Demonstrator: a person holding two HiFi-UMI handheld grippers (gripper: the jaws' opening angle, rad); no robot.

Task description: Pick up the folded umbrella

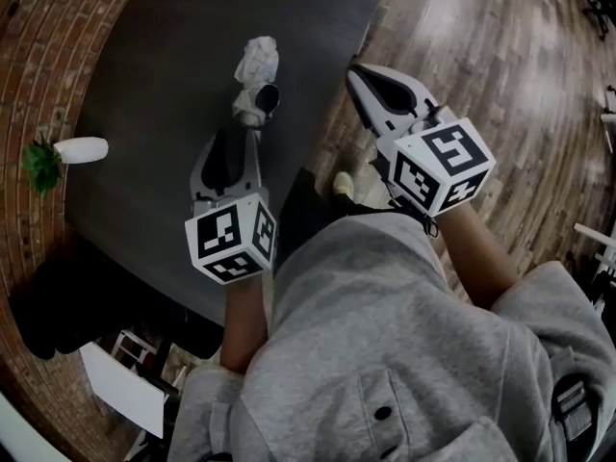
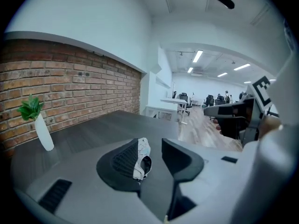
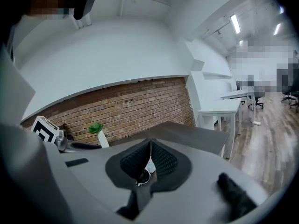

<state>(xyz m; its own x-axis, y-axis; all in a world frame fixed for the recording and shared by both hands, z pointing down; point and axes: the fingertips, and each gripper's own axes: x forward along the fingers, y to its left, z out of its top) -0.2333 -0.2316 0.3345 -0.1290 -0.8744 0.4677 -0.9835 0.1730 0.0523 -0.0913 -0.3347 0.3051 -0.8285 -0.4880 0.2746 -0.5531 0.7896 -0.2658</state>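
- The left gripper (image 1: 236, 139) has its jaws partly apart and grips nothing. Its tips are just short of the folded umbrella (image 1: 256, 77), which shows in the gap between them with no pad pressing on it.
- The right gripper (image 1: 357, 73) has its jaws pressed together and empty. It is to the right of the umbrella and apart from it.
- The umbrella lies on a dark table (image 1: 164, 46).
- A white vase (image 1: 83, 149) holding a green sprig stands well left of the umbrella.

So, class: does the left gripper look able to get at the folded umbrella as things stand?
Probably yes: the left gripper has its jaws apart, pointed at the folded umbrella just ahead; only bare table lies between.
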